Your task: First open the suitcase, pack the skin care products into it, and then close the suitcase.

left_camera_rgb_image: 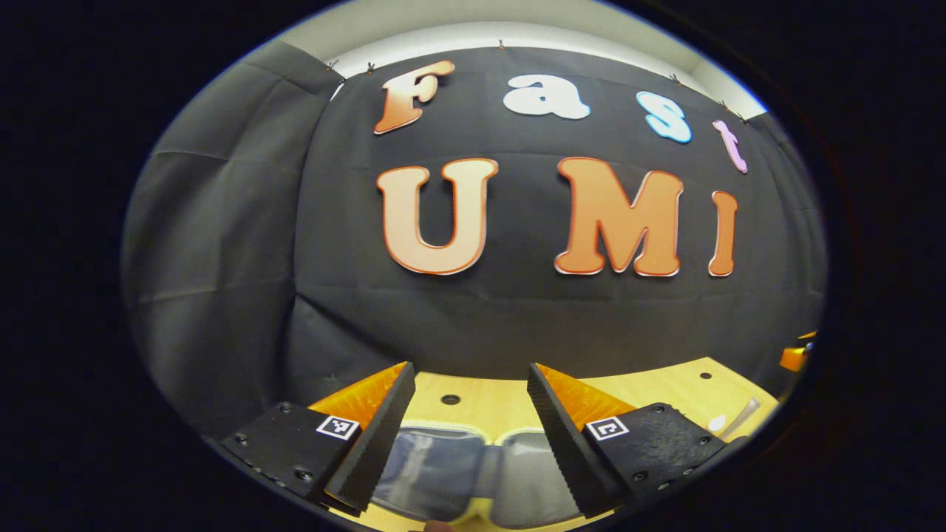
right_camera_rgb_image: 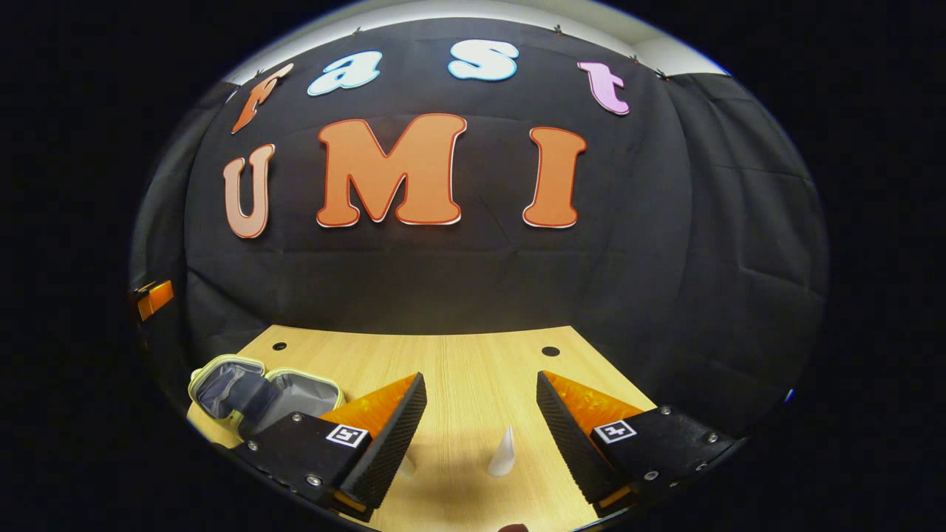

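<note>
The tabletop (right_camera_rgb_image: pixel 458 377) is seen as a pale wooden surface with small dark round holes near its far edge, set against the black cloth wall (right_camera_rgb_image: pixel 665 258).

The suitcase (right_camera_rgb_image: pixel 262 395) is seen lying open near the tabletop's left edge in the right gripper view, its two grey-lined halves spread side by side within a pale rim. In the left gripper view the same suitcase (left_camera_rgb_image: pixel 473 473) is seen directly below and between the fingers, close to the near edge, both halves facing up.

The left gripper (left_camera_rgb_image: pixel 469 384) is held with its jaws wide apart above the open suitcase, and nothing is gripped between them. The right gripper (right_camera_rgb_image: pixel 480 388) is likewise spread wide over the middle of the tabletop, with nothing held.

A small white cone-shaped skin care product (right_camera_rgb_image: pixel 503 452) is seen standing upright on the tabletop between the right gripper's fingers, apart from both. In the left gripper view, pale items (left_camera_rgb_image: pixel 735 420) are seen near the tabletop's right edge; what they are cannot be told.
</note>
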A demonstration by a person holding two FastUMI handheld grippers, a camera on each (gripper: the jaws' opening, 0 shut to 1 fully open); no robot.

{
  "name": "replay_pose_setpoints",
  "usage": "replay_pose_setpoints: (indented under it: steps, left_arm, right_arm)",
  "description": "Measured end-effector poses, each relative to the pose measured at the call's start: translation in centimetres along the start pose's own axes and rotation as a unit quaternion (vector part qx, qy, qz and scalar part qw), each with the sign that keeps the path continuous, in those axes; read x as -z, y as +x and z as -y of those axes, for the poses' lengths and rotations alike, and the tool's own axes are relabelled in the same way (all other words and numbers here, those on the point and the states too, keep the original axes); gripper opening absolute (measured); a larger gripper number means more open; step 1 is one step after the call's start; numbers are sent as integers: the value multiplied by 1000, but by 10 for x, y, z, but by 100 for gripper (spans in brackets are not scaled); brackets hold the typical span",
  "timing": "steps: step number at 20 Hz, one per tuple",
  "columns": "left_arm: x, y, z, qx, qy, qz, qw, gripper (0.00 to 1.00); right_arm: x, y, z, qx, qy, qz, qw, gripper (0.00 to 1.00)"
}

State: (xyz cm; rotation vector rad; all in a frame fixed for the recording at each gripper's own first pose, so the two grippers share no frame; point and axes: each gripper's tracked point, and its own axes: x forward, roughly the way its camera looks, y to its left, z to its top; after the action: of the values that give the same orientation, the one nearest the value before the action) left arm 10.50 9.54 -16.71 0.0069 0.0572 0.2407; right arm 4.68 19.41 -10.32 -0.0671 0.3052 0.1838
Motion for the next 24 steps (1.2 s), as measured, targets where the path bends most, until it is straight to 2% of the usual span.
replay_pose_setpoints:
  steps: [4, 10, 14, 19, 21, 24]
  left_arm:
    - [43, -18, 105, 18, 24, -9, 1000, 96]
    - [144, -51, 244, 96, 23, -67, 993, 96]
    - [208, -65, 295, 131, 22, -107, 985, 96]
    - [279, -64, 339, 155, 74, -145, 974, 96]
    - [299, -54, 347, 153, 77, -167, 971, 96]
    - [316, -33, 349, 133, 81, -179, 971, 96]
  right_arm:
    - [19, 13, 24, -19, -10, -7, 1000, 95]
    - [47, 25, 60, -29, -23, -25, 999, 95]
    - [69, 26, 74, -38, -18, -41, 998, 96]
    - [93, 26, 98, -29, -40, -60, 997, 95]
    - [97, 25, 106, -24, -35, -65, 997, 95]
    - [104, 25, 121, -15, -32, -71, 997, 95]
